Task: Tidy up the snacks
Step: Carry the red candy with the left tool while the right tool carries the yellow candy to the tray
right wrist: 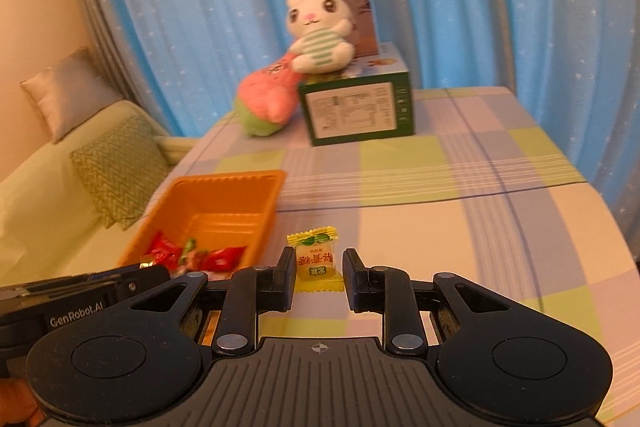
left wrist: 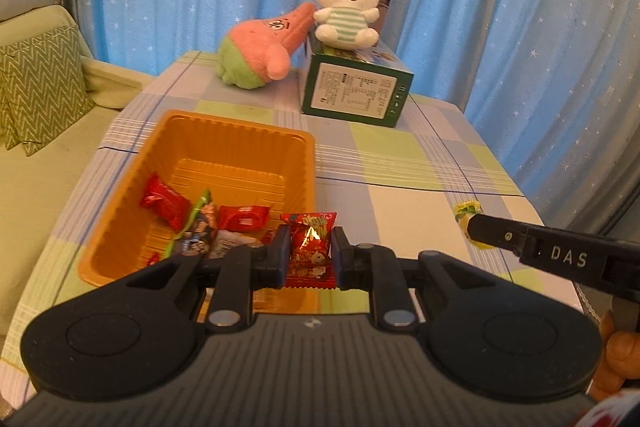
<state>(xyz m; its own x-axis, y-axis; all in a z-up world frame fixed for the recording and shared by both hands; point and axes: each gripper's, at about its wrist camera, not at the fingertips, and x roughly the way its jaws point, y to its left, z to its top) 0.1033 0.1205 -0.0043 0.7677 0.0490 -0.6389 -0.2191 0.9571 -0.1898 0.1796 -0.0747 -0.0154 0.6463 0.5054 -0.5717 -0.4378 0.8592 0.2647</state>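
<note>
My left gripper [left wrist: 310,251] is shut on a red snack packet [left wrist: 310,247] and holds it by the near right edge of the orange tray [left wrist: 192,131]. The tray holds several wrapped snacks, among them a red packet [left wrist: 165,201]. My right gripper [right wrist: 317,273] is open, its fingers either side of a yellow candy [right wrist: 316,259] lying on the tablecloth. In the left wrist view the right gripper [left wrist: 476,227] covers part of that yellow candy [left wrist: 466,209]. The tray also shows in the right wrist view [right wrist: 224,183].
A green box [left wrist: 356,91] stands at the back of the table with a white bunny plush [left wrist: 346,7] on it and a pink plush [left wrist: 264,47] leaning beside it. A sofa with a cushion [left wrist: 36,87] is on the left. Blue curtains hang behind.
</note>
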